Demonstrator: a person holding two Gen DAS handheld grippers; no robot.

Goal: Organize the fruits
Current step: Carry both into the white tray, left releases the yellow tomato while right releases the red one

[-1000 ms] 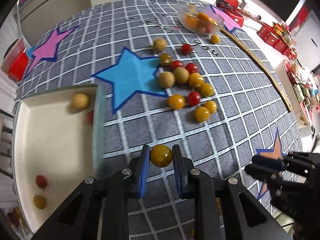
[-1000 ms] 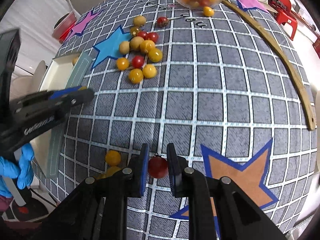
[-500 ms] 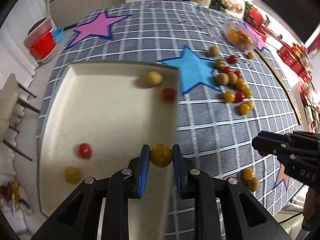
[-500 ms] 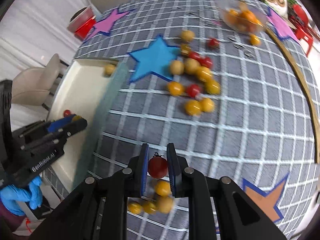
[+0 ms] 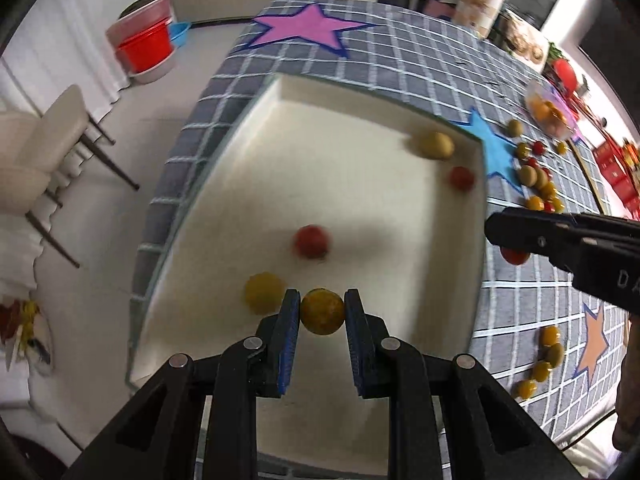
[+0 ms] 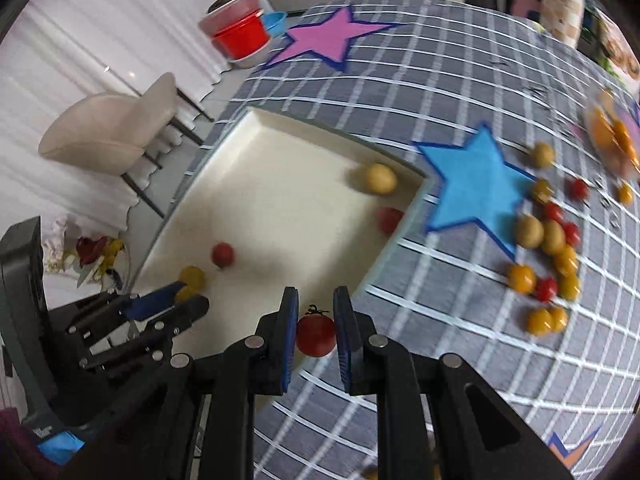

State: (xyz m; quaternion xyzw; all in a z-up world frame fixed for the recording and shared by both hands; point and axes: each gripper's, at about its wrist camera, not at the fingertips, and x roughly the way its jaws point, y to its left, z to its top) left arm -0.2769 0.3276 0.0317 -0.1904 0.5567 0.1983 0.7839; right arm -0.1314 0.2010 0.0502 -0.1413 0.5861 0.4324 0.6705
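Observation:
My left gripper [image 5: 322, 316] is shut on a yellow cherry tomato [image 5: 322, 311], held over the near part of the cream tray [image 5: 352, 112]. The tray holds a red tomato [image 5: 312, 241], a yellow one [image 5: 264, 293], a tan fruit [image 5: 435, 145] and another red tomato [image 5: 461, 177]. My right gripper [image 6: 316, 332] is shut on a red cherry tomato [image 6: 315, 335] at the tray's [image 6: 280, 132] near right edge; it also shows in the left wrist view [image 5: 516, 240]. The left gripper shows in the right wrist view [image 6: 180, 300].
A pile of loose yellow, red and tan fruits [image 6: 552, 248] lies on the grey checked cloth right of the blue star [image 6: 476, 188]. A clear bowl of orange fruits [image 6: 612, 140] stands far right. A few yellow tomatoes [image 5: 544, 356] lie near the table's front edge. A chair [image 6: 108, 128] stands left.
Both grippers have swung left with their tomatoes. The left one now hangs further over the tray; the right one has reached the tray's edge.

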